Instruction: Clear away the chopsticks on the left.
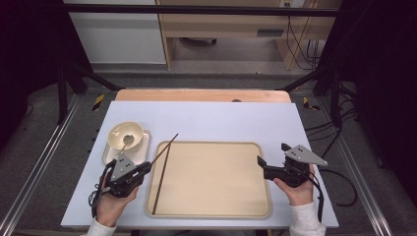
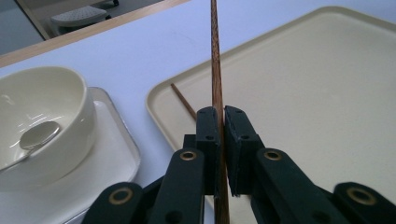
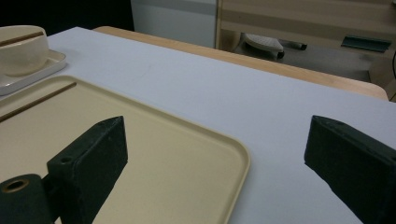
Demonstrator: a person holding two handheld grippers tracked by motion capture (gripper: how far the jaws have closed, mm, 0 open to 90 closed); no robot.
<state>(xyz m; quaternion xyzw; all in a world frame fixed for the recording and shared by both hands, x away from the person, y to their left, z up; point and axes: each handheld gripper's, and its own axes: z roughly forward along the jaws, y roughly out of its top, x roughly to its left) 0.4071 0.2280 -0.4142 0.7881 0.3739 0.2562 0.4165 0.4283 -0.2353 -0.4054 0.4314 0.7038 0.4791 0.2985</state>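
My left gripper (image 1: 146, 166) is shut on a dark wooden chopstick (image 1: 160, 153), which slants up and away over the tray's left rim. Along that gripper's own jaws (image 2: 220, 116) the held chopstick (image 2: 215, 56) runs straight ahead. A second chopstick (image 1: 160, 181) lies on the beige tray (image 1: 211, 177) along its left side, and its tip (image 2: 183, 101) shows beside the jaws. My right gripper (image 1: 272, 153) hovers at the tray's right rim, open wide with nothing between its fingers (image 3: 215, 135).
A cream bowl (image 1: 126, 132) with a metal spoon (image 1: 127, 140) inside stands on a small white plate (image 1: 140, 153) left of the tray. The bowl (image 2: 32, 116) is close beside my left gripper. The white tabletop (image 1: 221, 120) stretches behind the tray.
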